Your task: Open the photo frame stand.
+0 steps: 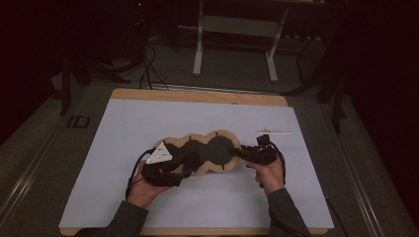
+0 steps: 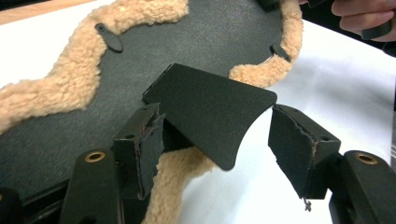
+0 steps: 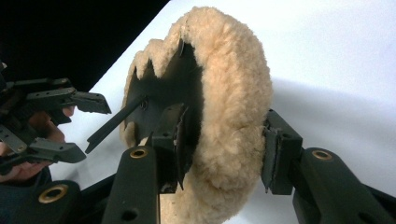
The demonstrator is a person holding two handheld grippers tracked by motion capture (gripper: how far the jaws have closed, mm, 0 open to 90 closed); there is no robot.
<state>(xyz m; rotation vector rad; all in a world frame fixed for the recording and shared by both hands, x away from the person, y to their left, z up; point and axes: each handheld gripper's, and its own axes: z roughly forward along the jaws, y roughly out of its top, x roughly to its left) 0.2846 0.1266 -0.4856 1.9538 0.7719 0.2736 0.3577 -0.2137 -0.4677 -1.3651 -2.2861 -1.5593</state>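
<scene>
I am working over a white table mat [image 1: 148,128] on which a fleece-edged picture frame [image 1: 202,148] is lying face down near the middle, its dark backing board [image 2: 219,28] facing up with small turn clips [image 2: 109,38] around the edge. My right gripper [image 3: 219,140] is clamping the frame's fluffy rim at its right end, one jaw on the backing side and the other on the fleece, steadying it. My left gripper [image 2: 215,140] is hovering at the frame's left part with its jaws spread wide and released, the stiff black easel stand [image 2: 210,109] jutting up between them without either pad pressing on it. To do this step well, I am judging that I should be keeping the right grip firm but gentle on the soft edge, centring the left jaws around the stand's free end before closing, and swinging it along its hinge rather than twisting it.
</scene>
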